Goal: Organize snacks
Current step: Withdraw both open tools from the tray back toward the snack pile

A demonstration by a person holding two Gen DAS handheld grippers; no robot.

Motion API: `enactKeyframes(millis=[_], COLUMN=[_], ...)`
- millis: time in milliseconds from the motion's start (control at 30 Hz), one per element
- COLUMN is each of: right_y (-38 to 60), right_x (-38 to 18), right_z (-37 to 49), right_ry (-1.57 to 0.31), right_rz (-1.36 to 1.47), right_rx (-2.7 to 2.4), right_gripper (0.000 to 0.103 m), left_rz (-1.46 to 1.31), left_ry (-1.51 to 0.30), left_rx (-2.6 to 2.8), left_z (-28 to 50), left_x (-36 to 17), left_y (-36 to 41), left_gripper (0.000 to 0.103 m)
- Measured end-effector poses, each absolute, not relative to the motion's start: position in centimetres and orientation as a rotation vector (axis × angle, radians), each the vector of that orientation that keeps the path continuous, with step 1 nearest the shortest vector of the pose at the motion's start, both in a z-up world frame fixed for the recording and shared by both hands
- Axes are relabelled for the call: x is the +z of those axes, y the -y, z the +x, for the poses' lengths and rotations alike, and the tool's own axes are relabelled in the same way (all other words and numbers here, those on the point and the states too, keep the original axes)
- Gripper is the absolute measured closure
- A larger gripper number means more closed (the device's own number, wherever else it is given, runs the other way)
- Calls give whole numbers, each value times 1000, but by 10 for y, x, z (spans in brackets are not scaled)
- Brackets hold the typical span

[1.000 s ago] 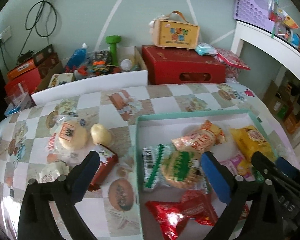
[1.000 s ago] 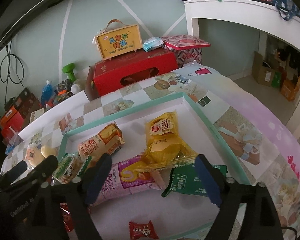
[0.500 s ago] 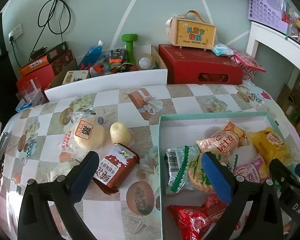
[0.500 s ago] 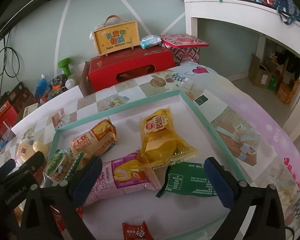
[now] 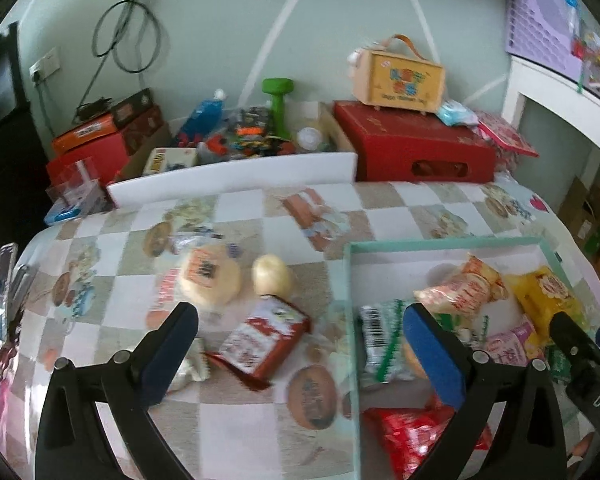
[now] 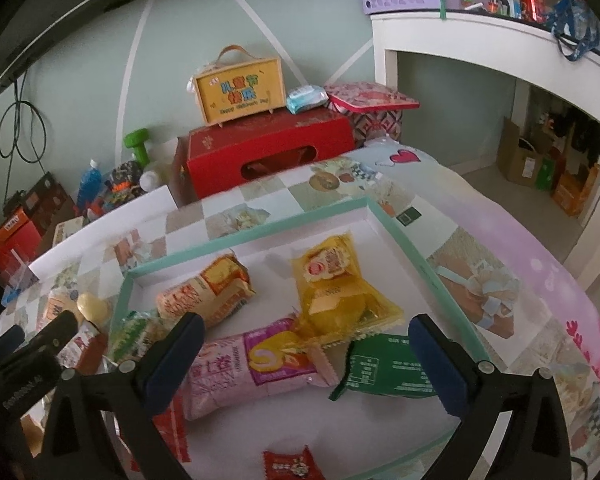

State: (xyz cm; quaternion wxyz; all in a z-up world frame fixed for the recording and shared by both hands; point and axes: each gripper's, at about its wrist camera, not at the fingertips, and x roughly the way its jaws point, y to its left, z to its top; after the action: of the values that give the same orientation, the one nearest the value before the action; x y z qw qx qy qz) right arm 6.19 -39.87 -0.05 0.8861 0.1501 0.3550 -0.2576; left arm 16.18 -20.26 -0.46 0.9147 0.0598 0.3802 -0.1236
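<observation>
Fingers (image 6: pixel 436 352) spread empty, crinkly yellow snack packet (image 6: pixel 336 296) lying flat

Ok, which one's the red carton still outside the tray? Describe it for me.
Start at the teal-rimmed tray; look just left of its wall on the checkered cloth. The red carton lies flat there, below the pale egg-shaped snack, the only boxy, red-and-white item outside.

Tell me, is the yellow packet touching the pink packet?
Touching. In the right wrist view, the yellow packet overlaps the pink packet's upper end, its crimped edge lying on it.
</observation>
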Motion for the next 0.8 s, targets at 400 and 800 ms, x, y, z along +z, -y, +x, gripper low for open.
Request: enactKeyframes(millis=[400, 800], right_y=[355, 273], right_x=[17, 5], right_z=[77, 108], right_ry=[-659, -713], right_rz=[323, 223], right_rx=[-400, -189], right_gripper=[0, 0], left_rz=[-16, -107], left_ry=[-809, -857], left_rx=[-21, 96], left_z=[175, 168], left_x=[-3, -13], left_y=[98, 31], left_gripper=[1, 1])
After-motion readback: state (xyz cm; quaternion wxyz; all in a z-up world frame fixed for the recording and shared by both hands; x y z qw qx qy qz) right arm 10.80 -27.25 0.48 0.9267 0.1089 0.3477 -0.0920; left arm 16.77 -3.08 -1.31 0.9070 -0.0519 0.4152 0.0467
